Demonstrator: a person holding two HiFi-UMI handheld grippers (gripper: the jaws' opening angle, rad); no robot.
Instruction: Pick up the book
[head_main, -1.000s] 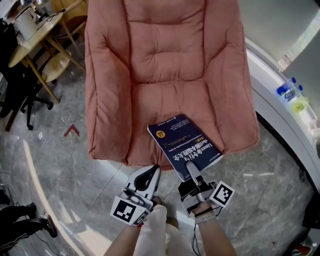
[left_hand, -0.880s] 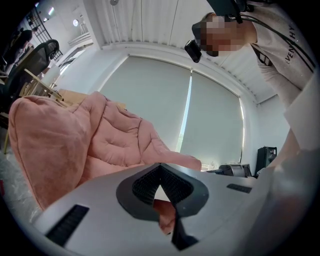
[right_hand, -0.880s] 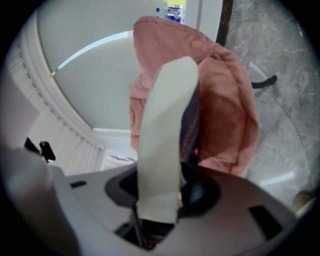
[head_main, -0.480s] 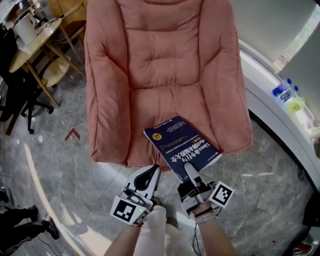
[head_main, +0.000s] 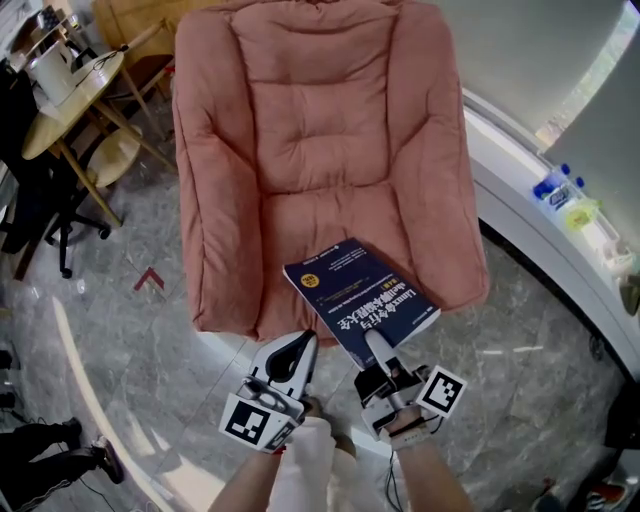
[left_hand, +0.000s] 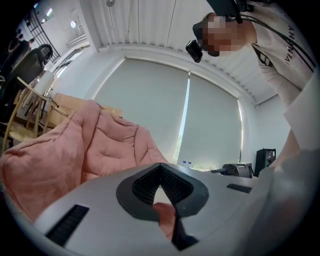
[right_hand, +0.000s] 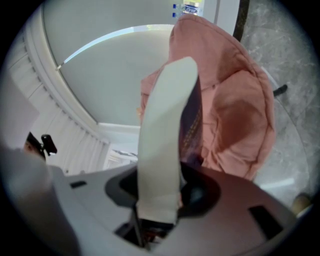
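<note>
Risk, principal: book (head_main: 360, 295) pivoting or slipping out of the right tongs (head_main: 374, 342), since the grip takes one near edge only and the whole weight hangs out ahead of it (a smooth cover would not help). Risk, secondary: far corner catching on the front cushion of the pink armchair (head_main: 320, 130) if it sags.

Right tongs: clamped on the book's near edge.

Left tongs (head_main: 300, 346): closed on nothing, at 9 o'clock of the right pair, lending no support.

Location: book runs from the right tongs toward 11 o'clock, cover up, over the seat's front lip. Contact with the cushion cannot be told.
</note>
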